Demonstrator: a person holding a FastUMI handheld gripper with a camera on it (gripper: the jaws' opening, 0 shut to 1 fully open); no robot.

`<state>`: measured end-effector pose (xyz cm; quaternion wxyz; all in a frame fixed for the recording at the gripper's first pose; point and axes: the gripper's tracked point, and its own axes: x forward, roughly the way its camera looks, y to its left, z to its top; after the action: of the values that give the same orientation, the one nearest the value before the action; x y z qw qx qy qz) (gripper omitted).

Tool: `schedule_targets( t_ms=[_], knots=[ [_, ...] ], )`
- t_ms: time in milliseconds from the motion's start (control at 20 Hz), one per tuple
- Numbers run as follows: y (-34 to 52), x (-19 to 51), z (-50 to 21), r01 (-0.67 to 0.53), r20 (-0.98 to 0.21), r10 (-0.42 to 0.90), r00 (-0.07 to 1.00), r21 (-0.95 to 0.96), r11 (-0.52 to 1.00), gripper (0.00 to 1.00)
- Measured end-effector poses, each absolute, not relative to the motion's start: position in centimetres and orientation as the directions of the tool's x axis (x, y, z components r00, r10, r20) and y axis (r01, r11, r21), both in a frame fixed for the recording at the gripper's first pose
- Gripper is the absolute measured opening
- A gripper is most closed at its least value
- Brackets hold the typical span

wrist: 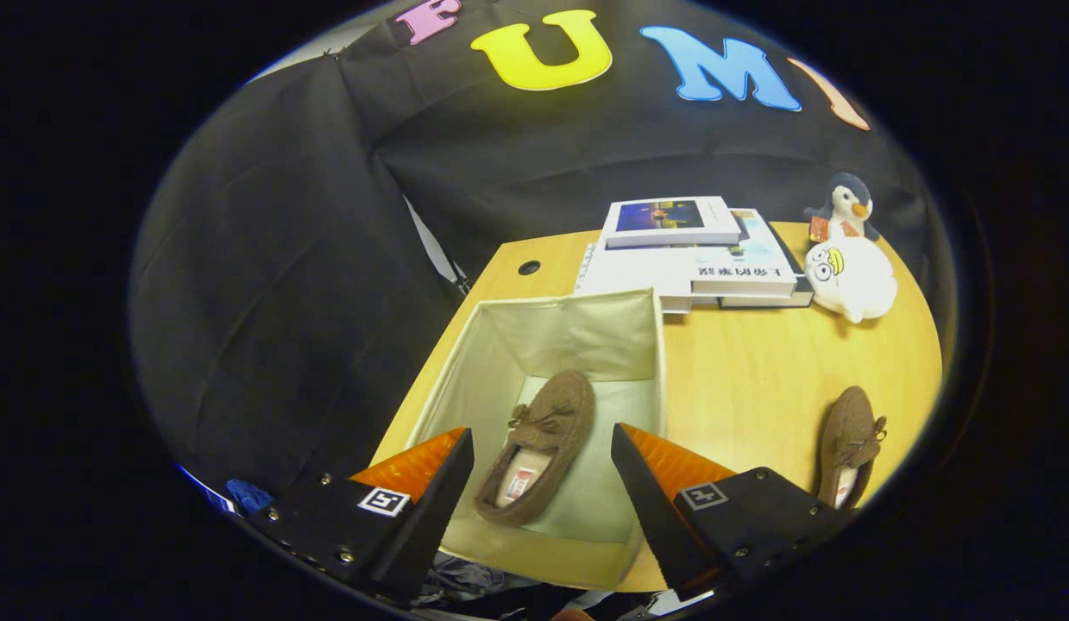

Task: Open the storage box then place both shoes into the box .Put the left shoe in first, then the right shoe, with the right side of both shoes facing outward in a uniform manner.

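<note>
Tongs open above shoe in box.

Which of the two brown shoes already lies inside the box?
The shoe seen between the open tongs lies in the box; the other shoe is on the table, right of the box.

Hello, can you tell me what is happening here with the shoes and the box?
A person is packing two brown shoes into an open cloth box on a wooden table, using a hand-held claw. One shoe already lies inside the box. The claw is open above it, holding nothing. The second shoe waits on the table, to the right of the box.
</note>
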<state>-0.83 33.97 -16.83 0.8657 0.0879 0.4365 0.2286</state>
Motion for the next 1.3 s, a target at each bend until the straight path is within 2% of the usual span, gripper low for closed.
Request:
schedule_targets(
  t_ms=[600, 900, 1050, 1300],
  knots=[
    [19.3, 1.2, -17.7, -0.199, -0.746, 0.279, 0.604, 0.197, 0.960, 0.97],
    [12.0, 0.6, -19.5, -0.116, -0.778, 0.186, 0.600, 0.146, 0.982, 0.98],
    [7.9, 0.1, -21.2, -0.082, -0.793, 0.100, 0.600, 0.063, 0.995, 0.98],
    [2.9, -1.8, -24.5, -0.047, -0.834, 0.002, 0.552, -0.028, 0.999, 0.98]
  ],
)
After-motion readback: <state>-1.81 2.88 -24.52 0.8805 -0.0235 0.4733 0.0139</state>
